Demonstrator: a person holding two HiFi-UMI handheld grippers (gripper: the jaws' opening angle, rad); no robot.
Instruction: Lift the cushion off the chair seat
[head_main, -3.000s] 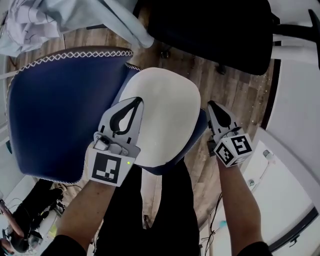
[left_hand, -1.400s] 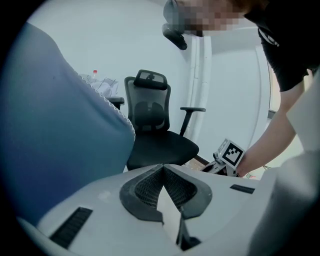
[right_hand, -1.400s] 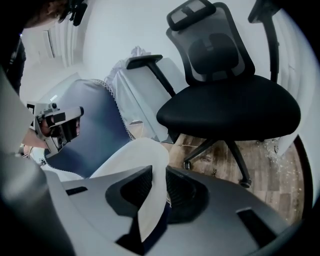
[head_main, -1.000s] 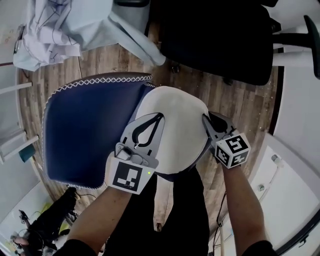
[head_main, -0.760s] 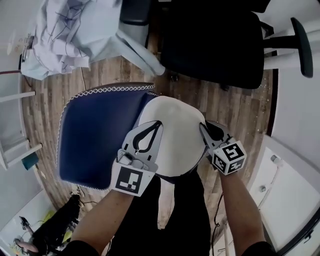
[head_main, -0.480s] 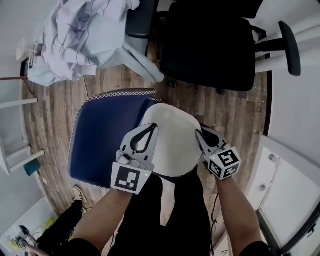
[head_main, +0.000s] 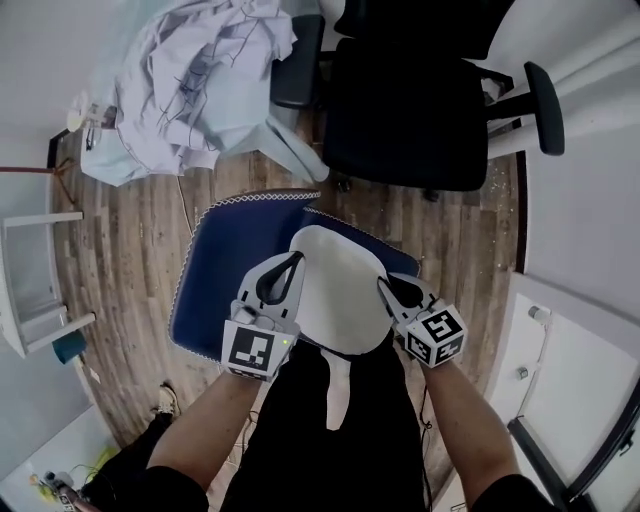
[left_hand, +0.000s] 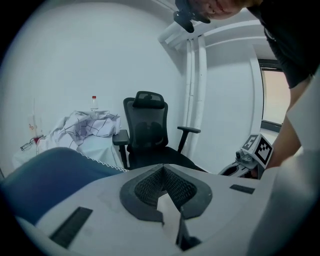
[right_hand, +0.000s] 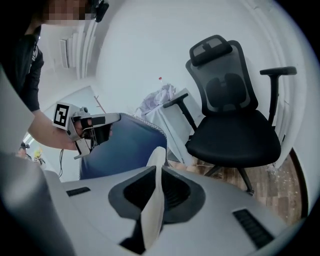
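A cream cushion (head_main: 335, 285) with a navy underside hangs between my two grippers, above the navy chair (head_main: 235, 270) with white stitching. My left gripper (head_main: 293, 260) is shut on the cushion's left edge; cream fabric (left_hand: 167, 206) shows between its jaws. My right gripper (head_main: 385, 287) is shut on the right edge, where the cushion's thin rim (right_hand: 154, 200) stands pinched; its jaws have just been closing a little tighter on it. The left gripper view shows the right gripper (left_hand: 240, 166) across the cushion. The right gripper view shows the left gripper (right_hand: 102, 122) before the navy chair (right_hand: 132, 147).
A black office chair (head_main: 410, 110) stands just beyond the navy chair on the wooden floor (head_main: 130, 240). A crumpled pale cloth (head_main: 190, 70) lies heaped at the back left. White furniture (head_main: 35, 290) is at the left, a white surface (head_main: 575, 370) at the right.
Both grippers have risen with the cushion held between them. The navy chair and the floor look smaller and farther below, and more of the room shows.
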